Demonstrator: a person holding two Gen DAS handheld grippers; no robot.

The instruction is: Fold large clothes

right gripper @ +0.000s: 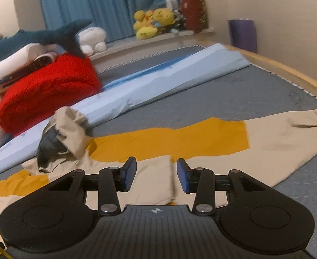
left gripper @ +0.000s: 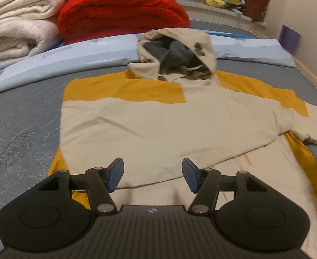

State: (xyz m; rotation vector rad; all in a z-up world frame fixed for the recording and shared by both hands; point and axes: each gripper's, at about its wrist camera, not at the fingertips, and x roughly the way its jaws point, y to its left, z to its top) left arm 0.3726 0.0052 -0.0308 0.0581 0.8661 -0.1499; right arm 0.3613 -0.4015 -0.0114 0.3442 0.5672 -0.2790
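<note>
We see a beige and mustard-yellow hooded jacket [left gripper: 158,125] spread flat on the grey mattress [left gripper: 18,129], its hood [left gripper: 175,51] raised at the far end, showing a dark grey lining. One sleeve is folded in across the jacket's body; the other sleeve [right gripper: 287,129] lies stretched out flat on the mattress, away from the hood.

We hold the left gripper [left gripper: 153,173] low over the jacket's near hem, pointing along the body toward the hood. Its blue-padded fingers [left gripper: 115,174] stand wide apart with nothing between them, only beige fabric showing in the gap.

We hold the right gripper [right gripper: 156,174] over the jacket on the outstretched sleeve's side of the hood, tilted gently downward. Its jaws are moderately apart, narrower than the left's, and empty; a ridge of beige fabric runs beneath the gap.

Beyond the hood lies a long light-blue rolled pad [right gripper: 158,82], and past that a red folded blanket [left gripper: 121,13] beside cream blankets [left gripper: 18,28]. Yellow plush toys [right gripper: 154,23] sit on the ledge behind the jacket, before the blue curtain [right gripper: 106,6].
</note>
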